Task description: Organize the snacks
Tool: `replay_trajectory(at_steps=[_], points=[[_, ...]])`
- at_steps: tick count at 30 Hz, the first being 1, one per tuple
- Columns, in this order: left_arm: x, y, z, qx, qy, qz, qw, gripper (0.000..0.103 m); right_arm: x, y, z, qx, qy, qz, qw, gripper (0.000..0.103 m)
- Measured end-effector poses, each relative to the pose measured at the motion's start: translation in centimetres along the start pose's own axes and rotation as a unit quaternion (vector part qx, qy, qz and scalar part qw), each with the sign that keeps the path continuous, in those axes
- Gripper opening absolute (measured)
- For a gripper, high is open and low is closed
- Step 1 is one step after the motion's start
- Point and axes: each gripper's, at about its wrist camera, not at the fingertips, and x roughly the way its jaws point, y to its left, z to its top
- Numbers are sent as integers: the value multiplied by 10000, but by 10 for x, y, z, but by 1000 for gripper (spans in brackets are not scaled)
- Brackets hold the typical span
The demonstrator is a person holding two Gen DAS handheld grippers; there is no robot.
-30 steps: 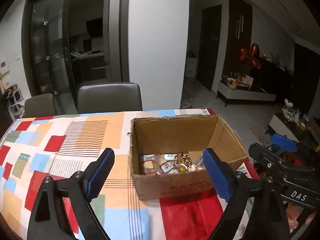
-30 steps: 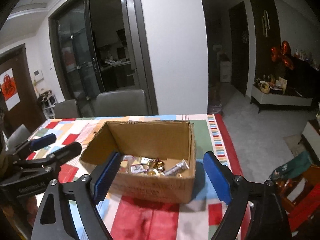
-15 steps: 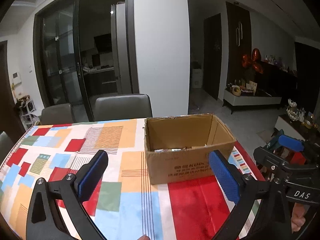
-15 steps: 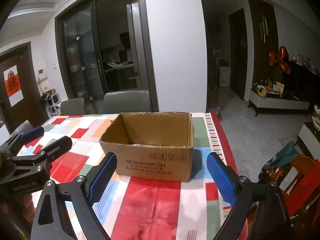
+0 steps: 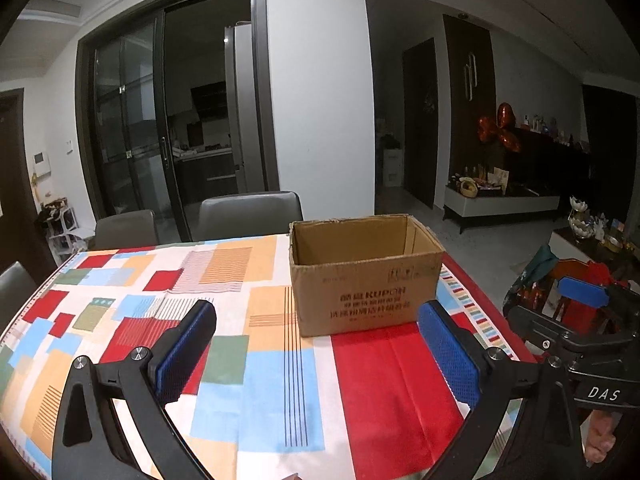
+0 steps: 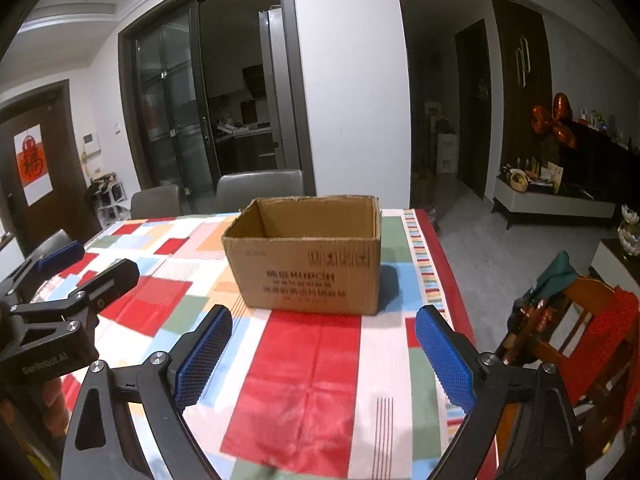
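A: Where are the snacks?

B: Not visible. The open brown cardboard box (image 5: pixel 366 280) stands on the bench with the patchwork cloth of red, blue and orange blocks (image 5: pixel 256 364), near its far right corner; its inside is hidden from this low angle.

A: And the tongs?

B: The left tongs (image 5: pixel 316 356) and right tongs (image 6: pixel 320 354) are both spread wide with nothing between their blue pads, held short of the box, probably clear of it on purpose.

A: Any writing?

B: The box front carries printed lines too blurred to read. One handle reads "DAS", the other "GenRobot.AI".
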Motion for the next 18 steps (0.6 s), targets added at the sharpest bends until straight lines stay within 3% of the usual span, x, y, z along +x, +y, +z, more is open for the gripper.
replay_trajectory(at_steps=[18], points=[[-36,-7,-28,-43,1,0,10000,103,-40,2,-28,0,-174,-76,9998,94]])
